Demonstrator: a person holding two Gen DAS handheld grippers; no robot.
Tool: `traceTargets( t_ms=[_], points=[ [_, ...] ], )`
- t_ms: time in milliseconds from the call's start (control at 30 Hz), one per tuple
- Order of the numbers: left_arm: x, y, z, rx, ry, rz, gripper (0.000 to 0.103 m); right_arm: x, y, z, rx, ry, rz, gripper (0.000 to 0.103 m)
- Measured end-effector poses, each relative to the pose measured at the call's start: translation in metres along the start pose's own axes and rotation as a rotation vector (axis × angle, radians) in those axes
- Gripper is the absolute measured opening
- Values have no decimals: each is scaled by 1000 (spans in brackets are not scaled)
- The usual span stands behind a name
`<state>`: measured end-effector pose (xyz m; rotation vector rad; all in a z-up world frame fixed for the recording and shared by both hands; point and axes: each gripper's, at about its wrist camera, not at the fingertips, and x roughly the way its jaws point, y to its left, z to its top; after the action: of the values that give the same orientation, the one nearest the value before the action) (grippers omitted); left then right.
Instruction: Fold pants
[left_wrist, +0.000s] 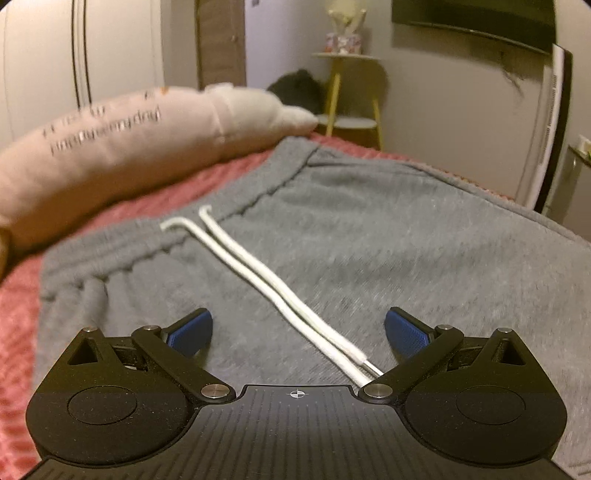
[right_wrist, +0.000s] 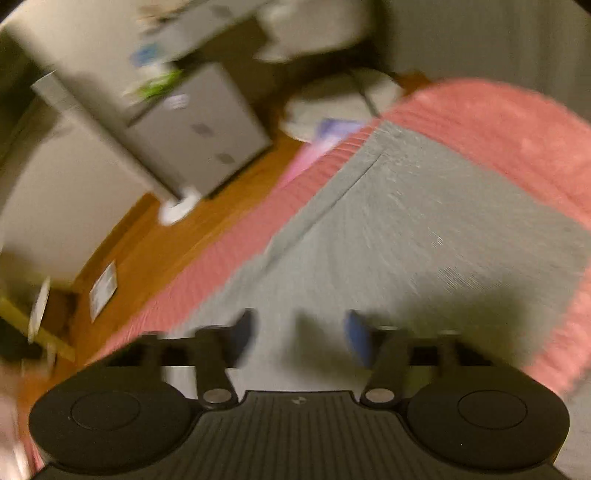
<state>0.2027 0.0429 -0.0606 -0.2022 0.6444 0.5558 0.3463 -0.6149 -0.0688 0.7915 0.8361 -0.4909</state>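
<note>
The grey sweatpants (left_wrist: 369, 236) lie spread flat on the bed's pink ribbed blanket (left_wrist: 155, 199), and everything else in the room can be placed from them. To the left of the pants, a long pale pillow with printed lettering (left_wrist: 110, 147) lies along the blanket just beside the elastic waistband (left_wrist: 122, 251). From the waistband two white drawstrings (left_wrist: 266, 280) run down across the front of the pants and end under the left tool (left_wrist: 297, 332). That tool hangs over the upper part of the pants with its blue pads (left_wrist: 192, 332) spread wide and nothing between them.

Beyond the far end of the waistband stands a small round side table with yellow legs (left_wrist: 347, 88), well clear of the work.

Further right, the right tool (right_wrist: 299, 336) is over a plain stretch of the pants (right_wrist: 424, 229), near the edge of the bed beside the wooden floor (right_wrist: 177, 229). Its view is smeared, but the jaws look partly open and empty.

The pants look like thick, soft fleece: limp, light, not slippery and not fragile. I would judge the waistband corners and the leg hems to be the best holds, since pinching the middle would only bunch the cloth. The loose drawstrings could snag, and the pillow crowds the waistband side.
</note>
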Motion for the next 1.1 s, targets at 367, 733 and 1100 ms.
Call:
traceTargets(
  t_ms=[367, 733, 1100],
  points=[
    [12, 13, 3, -75, 11, -31, 103, 54, 42, 4, -87, -93, -315, 8],
    [-4, 42, 22, -165, 51, -386, 103, -151, -121, -135, -21, -373, 63, 5],
    [24, 31, 61, -309, 311, -711, 80, -161, -282, -235, 178, -251, 152, 8]
  ],
)
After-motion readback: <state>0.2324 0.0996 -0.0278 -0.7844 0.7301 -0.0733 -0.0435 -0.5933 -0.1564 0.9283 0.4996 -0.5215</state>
